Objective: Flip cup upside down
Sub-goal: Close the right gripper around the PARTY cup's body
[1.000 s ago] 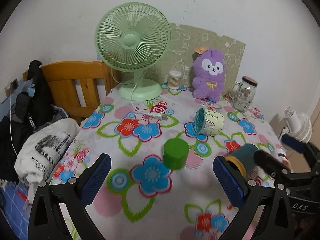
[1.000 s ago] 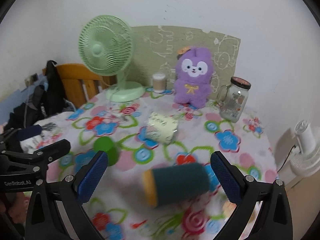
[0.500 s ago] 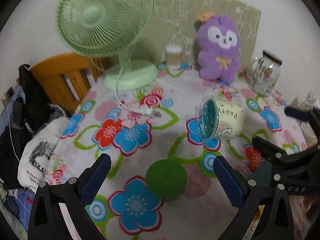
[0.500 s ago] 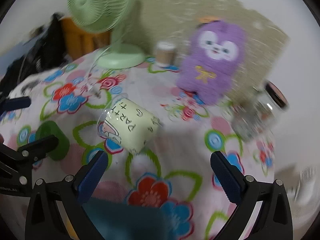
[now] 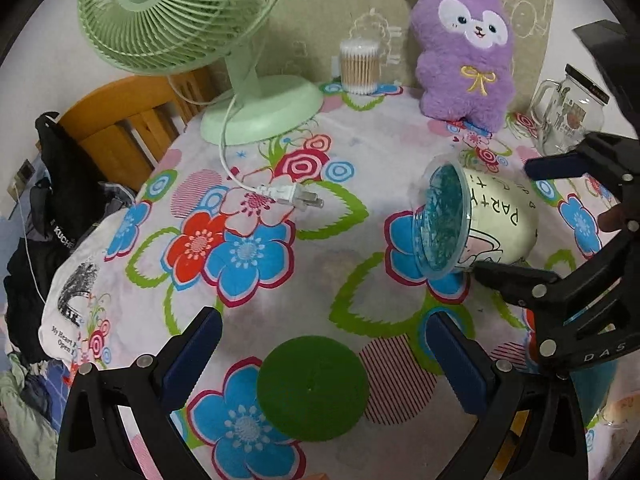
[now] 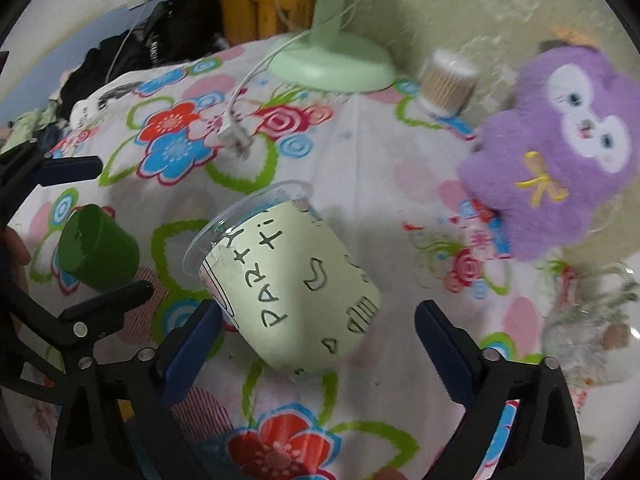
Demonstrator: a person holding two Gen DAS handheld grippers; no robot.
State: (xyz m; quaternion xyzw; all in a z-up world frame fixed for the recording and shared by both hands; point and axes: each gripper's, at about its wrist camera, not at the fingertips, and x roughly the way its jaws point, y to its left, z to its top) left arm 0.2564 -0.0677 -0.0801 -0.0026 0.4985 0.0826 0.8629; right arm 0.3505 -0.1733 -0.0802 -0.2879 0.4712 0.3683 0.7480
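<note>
A pale green paper cup (image 6: 298, 292) marked "PARTY", with a clear plastic rim, lies on its side on the flowered tablecloth. In the left wrist view the cup (image 5: 496, 224) shows its teal inside, mouth facing left. My right gripper (image 6: 316, 344) is open, its blue pads on either side of the cup's base end, not touching. A dark green cup (image 5: 312, 388) stands upside down just ahead of my open, empty left gripper (image 5: 320, 356); it also shows in the right wrist view (image 6: 98, 254).
A green fan (image 5: 256, 108) with its loose plug (image 5: 288, 196), a cotton swab jar (image 5: 359, 66), a purple plush (image 5: 466, 48) and a glass jar mug (image 5: 568, 120) stand at the back. A teal cup (image 5: 588, 384) sits behind the right gripper. Wooden chair (image 5: 120, 128) left.
Both grippers have moved forward over the table. The right gripper has closed in on the lying PARTY cup, which is now between its pads. The left one is nearer the green cup.
</note>
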